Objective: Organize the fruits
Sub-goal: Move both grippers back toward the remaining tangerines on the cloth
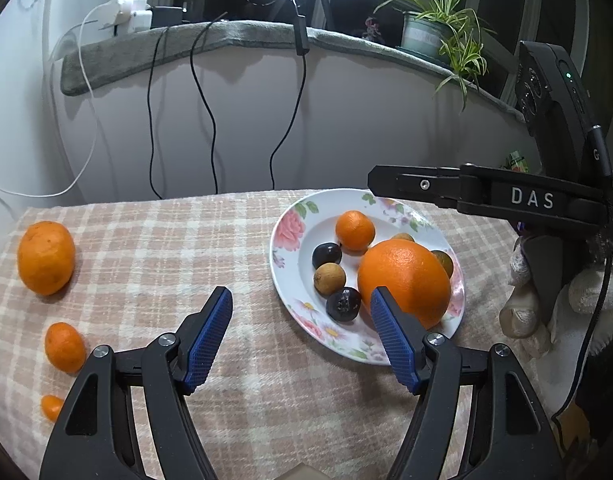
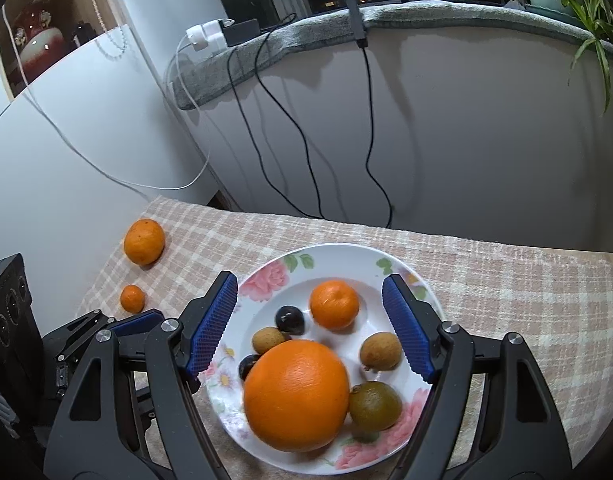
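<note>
Right wrist view first: the right tool (image 2: 310,326) hangs over the flowered plate (image 2: 274,268) with its blue pads spread and nothing pinched, framing the fruit below — a stance that reads as either a fresh release or a pause before the next pick; the big orange (image 2: 296,394) sits nearest on the plate, with a greenish-brown fruit (image 2: 373,406) touching its right side, two tan longans, two dark plum-like fruits and a small mandarin (image 2: 333,304) farther in; one dark fruit is half hidden behind the orange, so its kind is hard to tell. From the left wrist view, the left tool (image 1: 302,340) is likewise spread and empty, hovering above the checked cloth on the tabletop (image 1: 166,240) just beside the plate's near rim; to its left three loose citrus still lie on the cloth — a cut-off sliver (image 1: 51,406) at the frame edge, a small mandarin (image 1: 64,346), and farther off a large one (image 1: 46,258) — likely waiting to join the plate; a gloved hand (image 1: 546,300) grips the other tool at right, partly out of frame; beyond, cables hang from the windowsill.
</note>
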### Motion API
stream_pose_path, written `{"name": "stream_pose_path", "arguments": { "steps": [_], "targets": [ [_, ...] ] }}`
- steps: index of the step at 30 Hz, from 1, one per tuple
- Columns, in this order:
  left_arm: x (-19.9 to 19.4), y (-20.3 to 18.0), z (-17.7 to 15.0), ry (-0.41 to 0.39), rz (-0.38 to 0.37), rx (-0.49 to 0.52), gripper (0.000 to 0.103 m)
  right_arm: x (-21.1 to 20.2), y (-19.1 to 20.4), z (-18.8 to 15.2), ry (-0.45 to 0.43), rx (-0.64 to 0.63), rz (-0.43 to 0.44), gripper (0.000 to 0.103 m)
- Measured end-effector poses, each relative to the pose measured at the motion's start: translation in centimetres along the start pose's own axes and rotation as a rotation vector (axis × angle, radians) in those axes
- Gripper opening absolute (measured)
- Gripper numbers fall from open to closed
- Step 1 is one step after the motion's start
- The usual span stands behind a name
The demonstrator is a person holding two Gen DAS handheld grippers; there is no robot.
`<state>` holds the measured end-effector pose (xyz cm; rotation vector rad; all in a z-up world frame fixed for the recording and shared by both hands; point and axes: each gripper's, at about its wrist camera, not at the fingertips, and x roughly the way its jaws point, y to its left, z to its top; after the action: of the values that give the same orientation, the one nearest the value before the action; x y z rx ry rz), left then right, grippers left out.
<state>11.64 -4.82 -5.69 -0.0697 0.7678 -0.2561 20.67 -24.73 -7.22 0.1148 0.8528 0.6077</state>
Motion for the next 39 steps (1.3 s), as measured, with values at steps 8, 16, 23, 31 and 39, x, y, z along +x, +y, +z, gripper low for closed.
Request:
{"name": "stream_pose_path", "arguments": {
  "steps": [8, 16, 23, 31, 39],
  "targets": [
    [-1.8, 1.1, -0.5, -0.028, 0.016, -0.023, 0.071, 0.1, 1.9, -0.2, 0.008, -0.032, 0.020, 0.078],
    [-3.7, 2.4, -1.0, -0.057, 0.043, -0.045, 0.071, 0.3, 4.6, -0.4, 0.011, -0.076, 0.041, 0.078],
    [-5.4, 4.2, -1.8, -0.078, 0.074, -0.073, 0.071, 1.0, 7.3, -0.6, 0.020, -0.126, 0.062, 0.078],
    [-6.9, 7.7, -3.7, -0.077, 0.131, -0.135, 0.071, 2.2, 10.1, -0.9, 0.040, -0.176, 0.100, 0.078],
    [-8.3, 11.2, -6.1, -0.055, 0.190, -0.195, 0.071, 4.2, 13.5, -1.5, 0.085, -0.240, 0.144, 0.078]
  ]
}}
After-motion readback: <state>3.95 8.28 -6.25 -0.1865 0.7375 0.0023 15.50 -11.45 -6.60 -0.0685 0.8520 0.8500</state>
